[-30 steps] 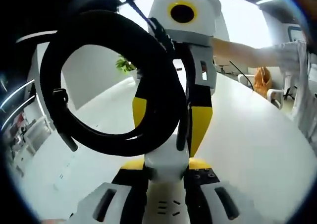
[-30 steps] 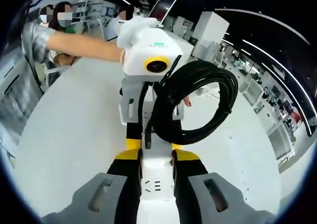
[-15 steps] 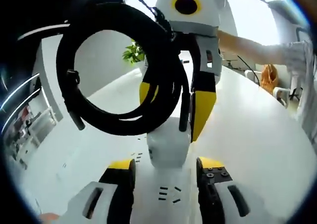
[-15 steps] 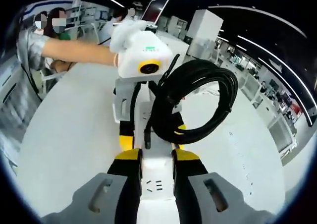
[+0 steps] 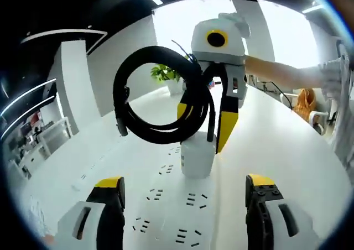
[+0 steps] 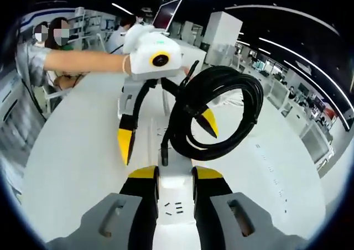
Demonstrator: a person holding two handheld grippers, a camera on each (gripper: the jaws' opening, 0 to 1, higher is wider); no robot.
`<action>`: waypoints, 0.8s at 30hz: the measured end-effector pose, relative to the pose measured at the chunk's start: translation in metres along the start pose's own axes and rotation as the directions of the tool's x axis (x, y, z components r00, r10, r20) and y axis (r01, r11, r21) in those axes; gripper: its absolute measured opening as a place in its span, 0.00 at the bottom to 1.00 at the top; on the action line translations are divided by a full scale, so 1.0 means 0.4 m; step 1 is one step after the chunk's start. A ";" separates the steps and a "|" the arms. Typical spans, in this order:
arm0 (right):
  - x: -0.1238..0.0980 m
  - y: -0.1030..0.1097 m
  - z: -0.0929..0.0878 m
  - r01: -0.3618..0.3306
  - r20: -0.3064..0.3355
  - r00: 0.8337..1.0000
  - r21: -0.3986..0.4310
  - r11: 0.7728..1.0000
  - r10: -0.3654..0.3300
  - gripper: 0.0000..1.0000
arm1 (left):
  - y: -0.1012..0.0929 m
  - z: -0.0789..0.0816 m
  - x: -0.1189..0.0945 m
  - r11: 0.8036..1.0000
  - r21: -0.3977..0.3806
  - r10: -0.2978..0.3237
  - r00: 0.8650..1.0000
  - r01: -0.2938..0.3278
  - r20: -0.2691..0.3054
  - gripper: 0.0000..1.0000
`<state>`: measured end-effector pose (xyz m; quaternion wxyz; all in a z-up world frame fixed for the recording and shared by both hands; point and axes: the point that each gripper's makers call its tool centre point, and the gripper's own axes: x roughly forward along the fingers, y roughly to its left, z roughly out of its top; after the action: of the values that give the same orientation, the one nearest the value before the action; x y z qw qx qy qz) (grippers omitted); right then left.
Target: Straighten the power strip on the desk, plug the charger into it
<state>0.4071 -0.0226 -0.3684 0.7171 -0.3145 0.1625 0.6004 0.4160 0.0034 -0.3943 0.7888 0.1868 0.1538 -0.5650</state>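
- Left gripper: jaws spread wide, clear of the power strip, likely freeing that end for straightening.
- Power strip: white, sockets up, raised off the white desk and running away between the jaws.
- Coiled black cable: bundled in loops, hanging at the strip's end.
- Right gripper: jaws clamped on the strip's opposite end, probably to steer it.

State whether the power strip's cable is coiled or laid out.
Coiled: the black cable hangs in a bundled loop above the power strip, which the right tool grips.
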 end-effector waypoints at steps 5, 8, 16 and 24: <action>0.001 0.000 0.000 -0.003 0.013 1.000 0.013 1.000 0.002 0.22 | 0.000 -0.008 -0.016 1.000 0.020 0.011 0.999 -0.010 -0.041 0.99; 0.001 0.003 0.000 0.002 0.011 1.000 0.006 1.000 -0.002 0.22 | 0.008 -0.008 -0.015 1.000 -0.002 0.017 0.998 -0.017 -0.058 0.99; -0.001 0.007 -0.004 0.009 0.004 1.000 -0.001 1.000 -0.009 0.22 | 0.033 -0.049 -0.032 0.992 0.126 0.018 0.966 0.015 -0.260 0.95; -0.003 0.008 -0.007 0.009 0.020 1.000 0.013 1.000 -0.009 0.22 | 0.049 -0.074 -0.040 0.992 0.100 -0.030 0.910 0.077 -0.413 0.83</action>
<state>0.4043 -0.0249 -0.3706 0.7234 -0.3047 0.1578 0.5991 0.4287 0.0365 -0.4109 0.7112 0.3416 0.2885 -0.5424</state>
